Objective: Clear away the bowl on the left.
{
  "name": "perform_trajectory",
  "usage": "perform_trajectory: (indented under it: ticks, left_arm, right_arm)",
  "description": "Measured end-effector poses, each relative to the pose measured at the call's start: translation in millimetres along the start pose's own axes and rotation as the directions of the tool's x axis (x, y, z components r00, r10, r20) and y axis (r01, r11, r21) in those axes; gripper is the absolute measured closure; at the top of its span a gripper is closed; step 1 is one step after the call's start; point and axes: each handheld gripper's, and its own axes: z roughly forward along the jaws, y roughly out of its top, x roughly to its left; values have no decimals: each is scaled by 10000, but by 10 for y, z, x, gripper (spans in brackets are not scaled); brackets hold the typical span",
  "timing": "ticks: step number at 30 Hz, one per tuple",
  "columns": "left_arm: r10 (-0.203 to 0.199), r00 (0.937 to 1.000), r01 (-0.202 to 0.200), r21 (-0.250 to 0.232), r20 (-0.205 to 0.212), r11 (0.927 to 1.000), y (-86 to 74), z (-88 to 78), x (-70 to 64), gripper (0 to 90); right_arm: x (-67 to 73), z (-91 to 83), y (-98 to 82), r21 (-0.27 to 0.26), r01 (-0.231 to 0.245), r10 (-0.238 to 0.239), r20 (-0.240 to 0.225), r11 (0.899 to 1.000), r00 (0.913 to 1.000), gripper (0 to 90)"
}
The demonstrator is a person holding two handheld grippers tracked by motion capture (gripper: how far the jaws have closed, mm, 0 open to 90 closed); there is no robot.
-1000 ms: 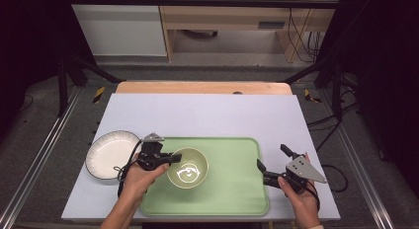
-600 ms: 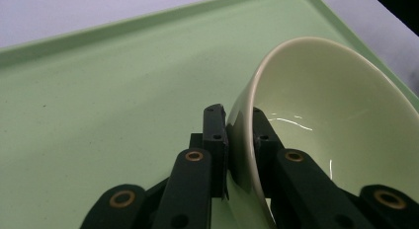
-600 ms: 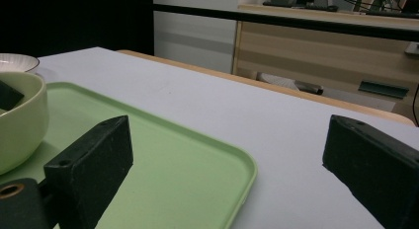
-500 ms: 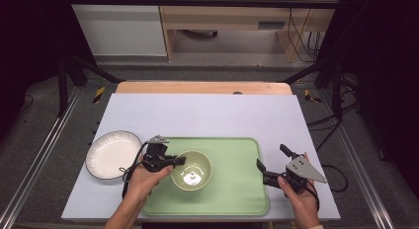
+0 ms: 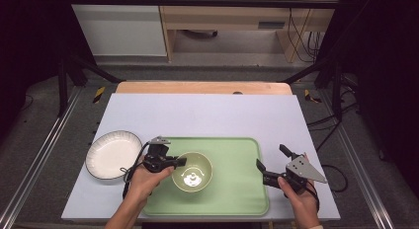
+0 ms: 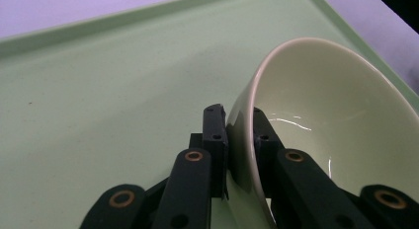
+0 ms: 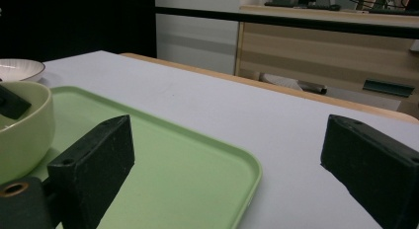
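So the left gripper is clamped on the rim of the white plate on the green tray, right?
Not quite: the left gripper is clamped on the rim of the green bowl on the green tray, as the left gripper view shows. The white plate lies on the table beside the tray.

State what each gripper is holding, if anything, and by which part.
The left gripper holds the green bowl by its rim, one jaw inside, one outside. The right gripper holds nothing.

A bowl (image 5: 192,171) sits on the left half of a tray (image 5: 237,189), near the table's (image 5: 207,115) near edge; a plate (image 5: 113,154) lies left of the tray.
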Motion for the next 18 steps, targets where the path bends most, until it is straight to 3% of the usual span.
perform_trajectory:
  ticks: [18]
  left_arm:
    - [-97,9999,97,53,30,9999,-11,27,-1,812]
  right_arm:
    - [1,18,-6,8,25,-25,-18,10000,10000,62]
